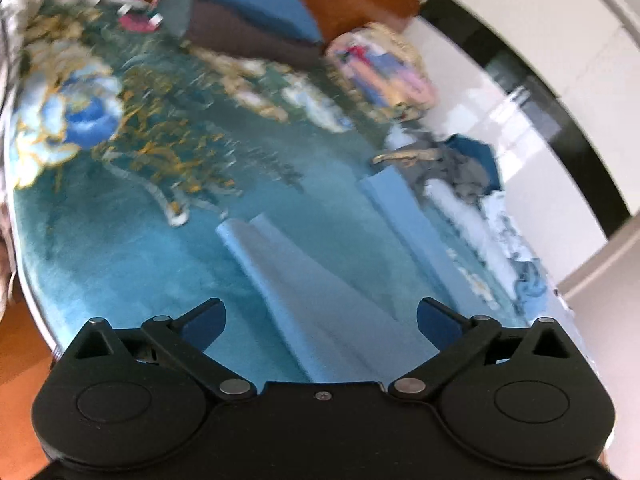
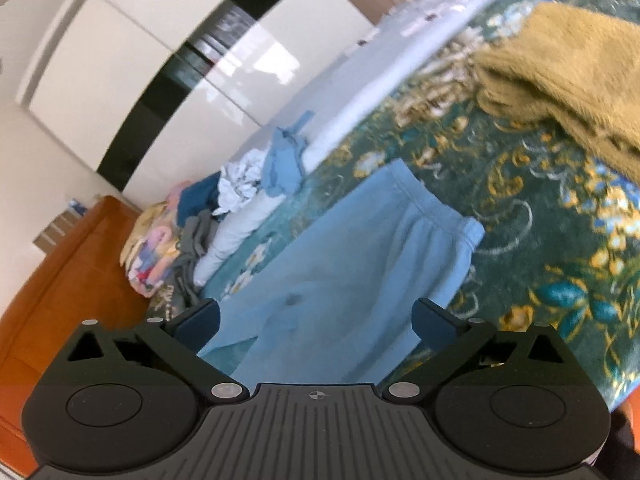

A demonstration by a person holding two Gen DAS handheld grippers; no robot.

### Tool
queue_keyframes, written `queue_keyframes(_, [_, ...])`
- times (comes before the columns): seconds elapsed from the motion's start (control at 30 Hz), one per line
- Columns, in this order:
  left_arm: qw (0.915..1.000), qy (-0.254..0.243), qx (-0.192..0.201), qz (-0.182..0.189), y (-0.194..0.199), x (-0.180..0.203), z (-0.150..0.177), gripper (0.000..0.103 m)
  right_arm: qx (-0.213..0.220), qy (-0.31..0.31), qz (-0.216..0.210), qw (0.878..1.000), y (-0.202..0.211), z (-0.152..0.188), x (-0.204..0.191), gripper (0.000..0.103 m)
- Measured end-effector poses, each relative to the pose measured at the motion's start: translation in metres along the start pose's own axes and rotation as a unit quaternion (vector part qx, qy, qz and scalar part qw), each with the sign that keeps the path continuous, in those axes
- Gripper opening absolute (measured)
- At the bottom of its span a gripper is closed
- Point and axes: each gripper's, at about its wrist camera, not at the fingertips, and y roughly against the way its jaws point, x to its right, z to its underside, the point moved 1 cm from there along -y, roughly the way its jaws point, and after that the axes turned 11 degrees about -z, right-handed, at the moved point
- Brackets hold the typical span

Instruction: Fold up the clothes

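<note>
Light blue trousers lie flat on a teal flowered blanket. In the left wrist view their legs (image 1: 320, 296) run away from my left gripper (image 1: 320, 320), which is open above them with nothing between its fingers. A second leg (image 1: 412, 224) lies further right. In the right wrist view the waistband end of the trousers (image 2: 360, 264) spreads out in front of my right gripper (image 2: 316, 320). That gripper is open too, and its pads touch no cloth.
A heap of unfolded clothes (image 2: 208, 216) sits along the blanket's edge, also seen as the heap (image 1: 456, 168). An olive towel (image 2: 568, 76) lies at the upper right. Folded blue and brown items (image 1: 248, 20) rest at the far end. A wooden bed frame (image 2: 60, 280) borders the blanket (image 1: 120, 248).
</note>
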Motion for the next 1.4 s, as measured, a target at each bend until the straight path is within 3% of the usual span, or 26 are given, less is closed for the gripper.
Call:
queue_keyframes(0.1, [0.9982, -0.052, 0.027, -0.007, 0.005, 0.010, 0.004, 0.101, 0.000, 0.031, 0.010, 0.999, -0.002, 0.000, -0.003, 0.103])
queue_keyframes(0.2, [0.9983, -0.056, -0.012, -0.011, -0.005, 0.008, 0.007, 0.101, -0.009, 0.033, 0.025, 0.999, -0.008, 0.000, 0.002, 0.103])
queue_keyframes(0.3, [0.9974, 0.002, -0.063, 0.036, -0.019, -0.009, 0.009, 0.100, -0.018, 0.017, 0.040, 0.999, -0.013, 0.003, 0.012, 0.103])
queue_keyframes(0.4, [0.9933, 0.072, -0.074, 0.052, -0.026, -0.024, 0.011, 0.098, -0.031, -0.007, 0.054, 0.998, -0.017, 0.005, 0.025, 0.103])
queue_keyframes(0.73, [0.9892, 0.109, -0.083, 0.051, -0.035, -0.026, 0.008, 0.099, -0.024, -0.091, 0.060, 0.994, -0.024, 0.007, 0.063, 0.101])
queue_keyframes(0.87, [0.9874, 0.126, -0.078, 0.055, -0.036, -0.026, 0.005, 0.097, -0.031, -0.115, 0.050, 0.992, -0.036, 0.009, 0.074, 0.085])
queue_keyframes(0.93, [0.9867, 0.131, -0.075, 0.060, -0.036, -0.026, 0.004, 0.080, -0.034, -0.127, 0.045, 0.990, -0.043, 0.009, 0.078, 0.072])
queue_keyframes(1.1, [0.9798, 0.158, -0.103, 0.065, -0.047, -0.030, 0.005, 0.076, -0.037, -0.170, 0.042, 0.984, -0.059, 0.013, 0.091, 0.053])
queue_keyframes(1.2, [0.9728, 0.192, -0.107, 0.075, -0.049, -0.039, 0.006, 0.076, -0.042, -0.190, 0.038, 0.980, -0.066, 0.018, 0.098, 0.048])
queue_keyframes(1.33, [0.9720, 0.192, -0.107, 0.083, -0.050, -0.035, 0.007, 0.075, -0.042, -0.192, 0.029, 0.980, -0.072, 0.020, 0.102, 0.046])
queue_keyframes(1.4, [0.9714, 0.193, -0.104, 0.091, -0.052, -0.031, 0.010, 0.067, -0.042, -0.194, 0.024, 0.980, -0.075, 0.019, 0.102, 0.046])
